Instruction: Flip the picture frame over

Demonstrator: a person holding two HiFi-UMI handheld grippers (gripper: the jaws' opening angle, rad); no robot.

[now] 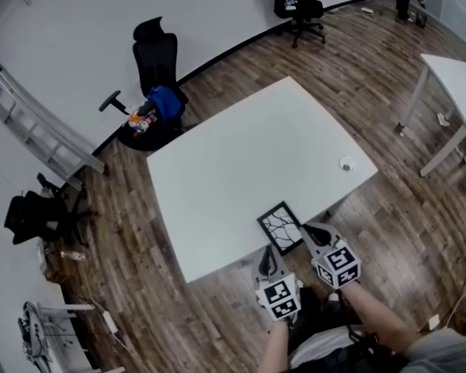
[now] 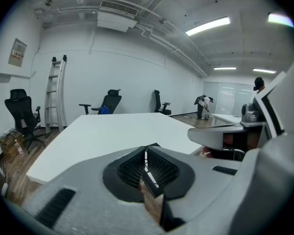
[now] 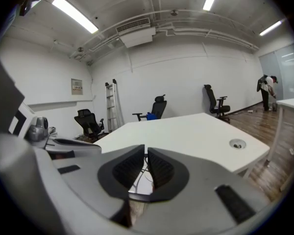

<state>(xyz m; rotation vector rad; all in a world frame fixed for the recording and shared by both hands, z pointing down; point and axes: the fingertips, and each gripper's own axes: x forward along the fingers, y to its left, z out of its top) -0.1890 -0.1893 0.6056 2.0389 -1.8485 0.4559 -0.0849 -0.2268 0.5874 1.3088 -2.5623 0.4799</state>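
Closest to the head camera are the person's two forearms at the bottom edge, each holding a gripper with a marker cube on top. Left gripper (image 1: 269,256) has its jaws pressed together, pads meeting, nothing in them as far as I can see. Right gripper (image 1: 309,230) has its jaws only a thin slit apart, and nothing is pinched there either; you just see a bit of the frame through the slit.

Picture frame (image 1: 280,226) is lying flat on the white worktop (image 1: 241,162), right by the near edge, black border with a white face that has dark crack-like lines on it, so that side is up. It sits a bit skewed to the worktop edge. The left gripper's tips are just beside the frame's near corner, the right gripper's tips at its right-hand side. Can't tell if either one actually touches it.

Other stuff: a small round grommet (image 1: 346,162) near the worktop's right corner, well apart from the frame. Black office chair (image 1: 157,57) with something blue on it beyond the far left side, and a ladder (image 1: 39,127) leaning on the wall.
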